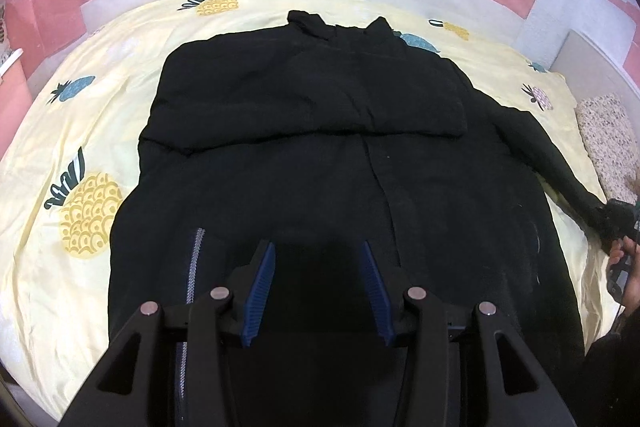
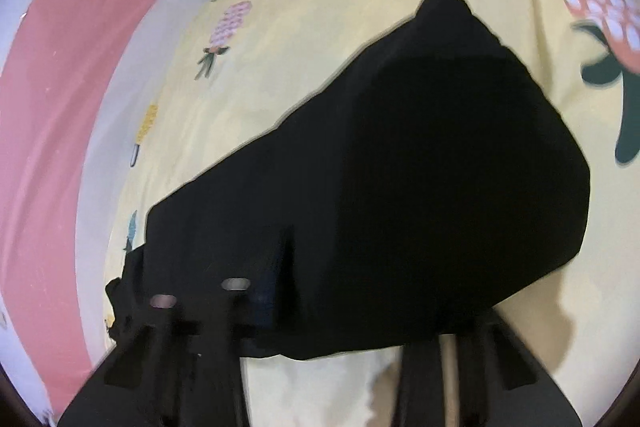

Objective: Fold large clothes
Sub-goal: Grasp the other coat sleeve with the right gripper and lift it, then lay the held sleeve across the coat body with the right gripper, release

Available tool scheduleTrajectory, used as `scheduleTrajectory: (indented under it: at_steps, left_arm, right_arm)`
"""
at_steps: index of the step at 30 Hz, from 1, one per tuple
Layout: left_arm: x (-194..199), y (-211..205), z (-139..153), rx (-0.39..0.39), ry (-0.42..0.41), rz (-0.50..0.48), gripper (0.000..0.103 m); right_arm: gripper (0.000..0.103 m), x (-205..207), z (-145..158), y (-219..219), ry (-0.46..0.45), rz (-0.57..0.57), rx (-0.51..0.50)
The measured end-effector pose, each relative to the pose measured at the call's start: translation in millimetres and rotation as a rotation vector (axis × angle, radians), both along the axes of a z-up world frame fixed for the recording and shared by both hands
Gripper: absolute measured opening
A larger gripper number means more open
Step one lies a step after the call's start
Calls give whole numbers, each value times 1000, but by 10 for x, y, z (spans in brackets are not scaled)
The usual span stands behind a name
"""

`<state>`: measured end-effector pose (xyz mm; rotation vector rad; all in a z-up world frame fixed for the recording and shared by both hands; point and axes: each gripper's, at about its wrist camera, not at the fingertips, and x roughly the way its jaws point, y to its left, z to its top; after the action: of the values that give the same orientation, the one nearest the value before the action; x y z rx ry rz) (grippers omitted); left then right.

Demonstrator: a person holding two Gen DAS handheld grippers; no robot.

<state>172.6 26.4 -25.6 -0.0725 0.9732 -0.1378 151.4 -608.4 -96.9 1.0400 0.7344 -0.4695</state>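
Clearly the black coat [image 1: 320,131] lies spread on the bed [image 1: 80,115], one sleeve already folded across. Left tool [image 1: 318,287] hovers wide open, holding nothing. Right tool [image 2: 320,307] seems clamped on the other sleeve [image 2: 420,147], probably to fold it.

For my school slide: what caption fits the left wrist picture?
Open left claw hovers over a black jacket spread on a pineapple-print sheet, one sleeve folded across its chest.
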Motion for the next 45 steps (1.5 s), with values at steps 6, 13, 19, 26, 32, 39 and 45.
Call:
scheduleTrajectory:
  at_steps: [6, 13, 19, 26, 32, 39, 45]
  left_arm:
    - [34, 125, -29, -13, 0, 32, 47]
    - [68, 313, -56, -33, -8, 66, 47]
    - [144, 517, -36, -54, -38, 98, 47]
    - [241, 810, -52, -86, -73, 149, 47]
    - [233, 1054, -211, -117, -66, 196, 47]
    - [240, 1155, -370, -148, -53, 206, 47]
    - [251, 1176, -382, -165, -51, 202, 48]
  right_arm:
    - [14, 118, 686, 244, -76, 93, -157]
    - [13, 488, 1648, 898, -233, 275, -328]
    - [13, 940, 2212, 1779, -338, 493, -413]
    - [13, 1565, 2071, 3015, -312, 765, -449]
    - [13, 1978, 1341, 3945, -180, 958, -429]
    - [33, 2211, 547, 4489, -15, 1079, -413]
    - [76, 1986, 625, 4493, -70, 1169, -366]
